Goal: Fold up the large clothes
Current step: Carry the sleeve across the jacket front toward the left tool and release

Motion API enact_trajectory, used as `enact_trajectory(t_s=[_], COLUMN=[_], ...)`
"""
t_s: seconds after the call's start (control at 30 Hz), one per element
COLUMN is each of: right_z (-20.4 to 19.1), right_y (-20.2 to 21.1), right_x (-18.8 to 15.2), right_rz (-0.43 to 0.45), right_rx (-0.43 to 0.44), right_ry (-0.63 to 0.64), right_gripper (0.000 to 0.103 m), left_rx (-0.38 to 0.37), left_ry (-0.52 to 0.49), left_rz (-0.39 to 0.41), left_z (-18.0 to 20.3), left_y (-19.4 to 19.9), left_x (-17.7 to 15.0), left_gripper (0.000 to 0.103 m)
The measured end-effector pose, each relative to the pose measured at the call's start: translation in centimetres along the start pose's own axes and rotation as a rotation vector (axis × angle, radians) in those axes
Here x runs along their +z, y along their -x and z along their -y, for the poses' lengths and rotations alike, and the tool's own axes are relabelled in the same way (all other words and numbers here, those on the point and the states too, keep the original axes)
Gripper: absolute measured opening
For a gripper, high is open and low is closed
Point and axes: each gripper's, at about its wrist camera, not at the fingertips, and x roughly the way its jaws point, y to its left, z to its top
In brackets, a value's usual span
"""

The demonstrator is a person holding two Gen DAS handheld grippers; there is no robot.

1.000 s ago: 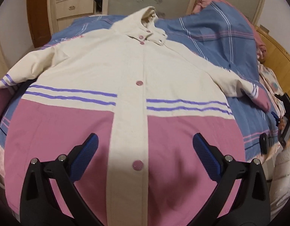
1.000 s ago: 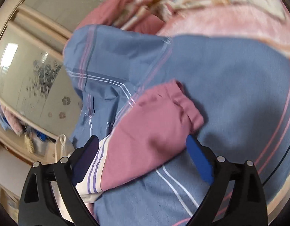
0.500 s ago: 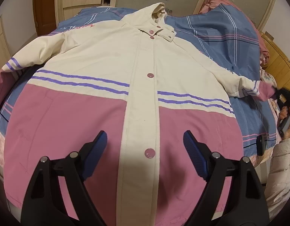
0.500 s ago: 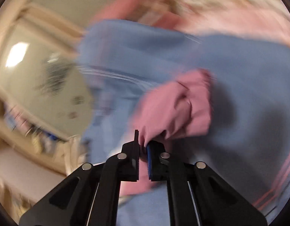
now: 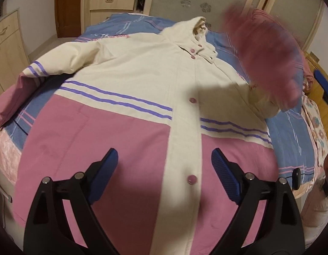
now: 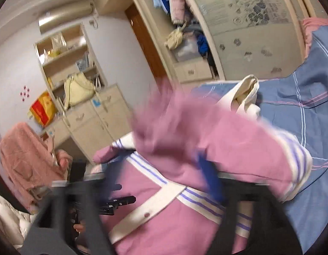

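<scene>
Garment: I see the jacket (image 5: 130,97) lying face up and buttoned on the bed (image 5: 291,127), hood toward the wardrobe (image 5: 206,4), hem toward me.
Landmark: I place everything against the jacket's button placket (image 5: 185,127).
Left hand-held gripper (image 5: 164,165): I have it hovering over the pink hem panel, straddling the placket, jaws spread wide and holding nothing.
Right hand-held gripper (image 6: 155,180): it sits on the right of the placket; the frame is too smeared for me to tell whether the jaws are parted or clamped on cloth.
Right sleeve (image 5: 268,63): I see it up in the air as a pink blur, right of the placket near the collar, over the chest panel; in the right wrist view its striped cuff end (image 6: 238,148) fills the middle.
Left sleeve (image 5: 36,80): lying spread out, far left of the placket, cuff hanging toward the bed edge.
Done so far: I judge only the 1st fold is under way, the right sleeve coming across.
Left to do: I reckon the left sleeve, both side panels, the hood and the hem-to-collar folds remain.
</scene>
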Motion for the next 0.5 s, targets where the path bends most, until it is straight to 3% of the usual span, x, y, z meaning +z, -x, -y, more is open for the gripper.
enact_trajectory(t_s=[0.17, 0.37, 0.5], right_z=[5.1, 7.9, 8.0], right_y=[1.6, 4.9, 5.8], right_x=[-1.1, -7.4, -10.5], right_rz=[-0.010, -0.052, -0.060], right_rx=[-0.078, -0.185, -0.216], right_ry=[-0.206, -0.346, -0.387], right_gripper=[0.087, 0.087, 0.087], left_rx=[-0.024, -0.227, -0.205], left_ry=[0.050, 0.053, 0.000], left_rz=[0.000, -0.071, -0.151], left_z=[-1.3, 1.2, 3.6], left_y=[-0.9, -4.8, -9.2], left_x=[1.1, 3.5, 3.9], left_gripper=[0.091, 0.083, 0.082])
